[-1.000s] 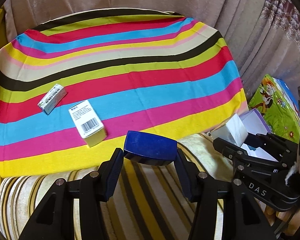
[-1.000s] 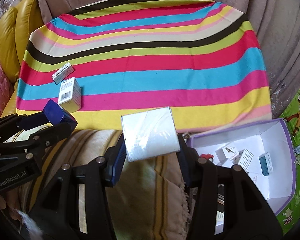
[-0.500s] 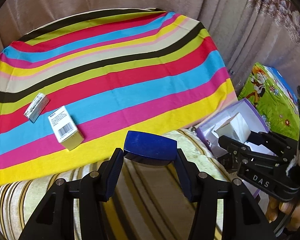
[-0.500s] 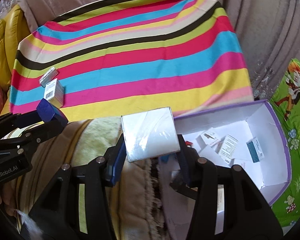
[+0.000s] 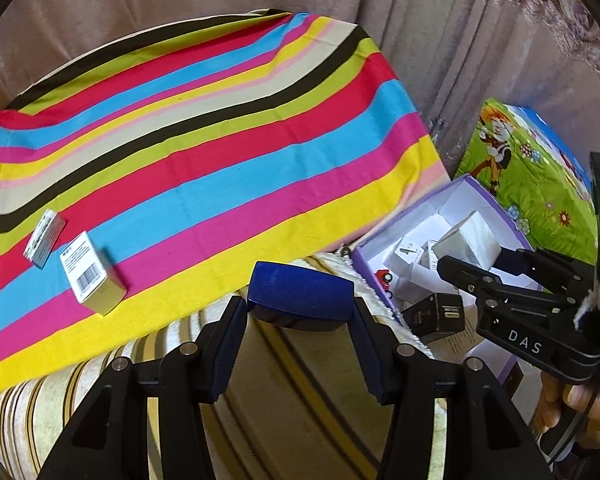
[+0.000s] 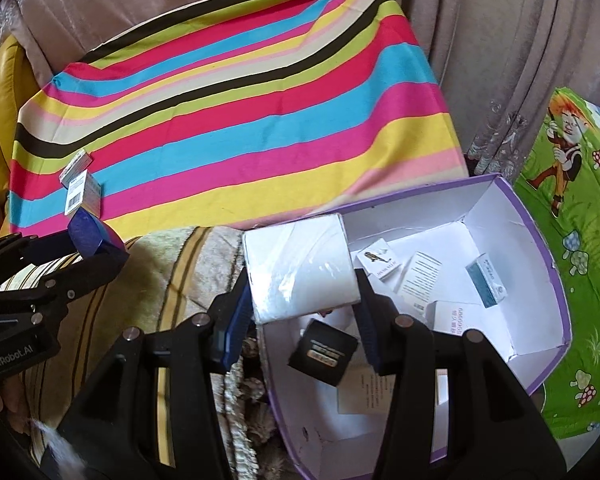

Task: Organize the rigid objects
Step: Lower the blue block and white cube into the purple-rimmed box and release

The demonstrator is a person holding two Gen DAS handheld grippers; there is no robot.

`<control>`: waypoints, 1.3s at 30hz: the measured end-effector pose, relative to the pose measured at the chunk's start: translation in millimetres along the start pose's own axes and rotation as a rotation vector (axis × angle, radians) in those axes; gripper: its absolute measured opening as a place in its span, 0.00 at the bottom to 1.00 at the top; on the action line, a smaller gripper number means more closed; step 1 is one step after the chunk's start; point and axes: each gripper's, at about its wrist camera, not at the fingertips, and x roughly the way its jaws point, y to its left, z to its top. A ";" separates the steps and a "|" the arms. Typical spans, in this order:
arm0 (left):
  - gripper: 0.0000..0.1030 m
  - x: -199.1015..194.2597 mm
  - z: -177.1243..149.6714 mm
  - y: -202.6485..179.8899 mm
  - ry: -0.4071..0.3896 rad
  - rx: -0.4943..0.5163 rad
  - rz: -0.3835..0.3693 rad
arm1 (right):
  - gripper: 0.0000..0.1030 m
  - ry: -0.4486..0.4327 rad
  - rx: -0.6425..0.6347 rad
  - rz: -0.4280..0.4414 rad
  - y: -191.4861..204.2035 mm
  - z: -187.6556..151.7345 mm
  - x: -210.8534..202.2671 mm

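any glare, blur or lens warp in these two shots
Left wrist view: fisheye bends the striped multicoloured cloth, corners vignetted black, focus sharp. Right wrist view: same warp, glare on the plastic-wrapped white box in the right tongs, mild softness at the purple-edged white carton.

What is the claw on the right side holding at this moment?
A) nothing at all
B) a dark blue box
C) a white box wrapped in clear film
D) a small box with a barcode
C: the right claw is shut on the white film-wrapped box, held over the near edge of the open purple-edged box.
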 end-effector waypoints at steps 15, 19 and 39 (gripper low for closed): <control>0.51 12.7 7.1 -35.3 0.041 0.059 -0.067 | 0.50 0.010 0.059 -0.045 -29.0 -8.5 -3.6; 0.51 16.8 7.1 -42.7 0.048 0.071 -0.080 | 0.50 0.013 0.067 -0.056 -35.8 -9.5 -3.4; 0.51 31.7 12.0 -77.6 0.089 0.126 -0.147 | 0.50 0.016 0.117 -0.174 -77.9 -17.5 -12.0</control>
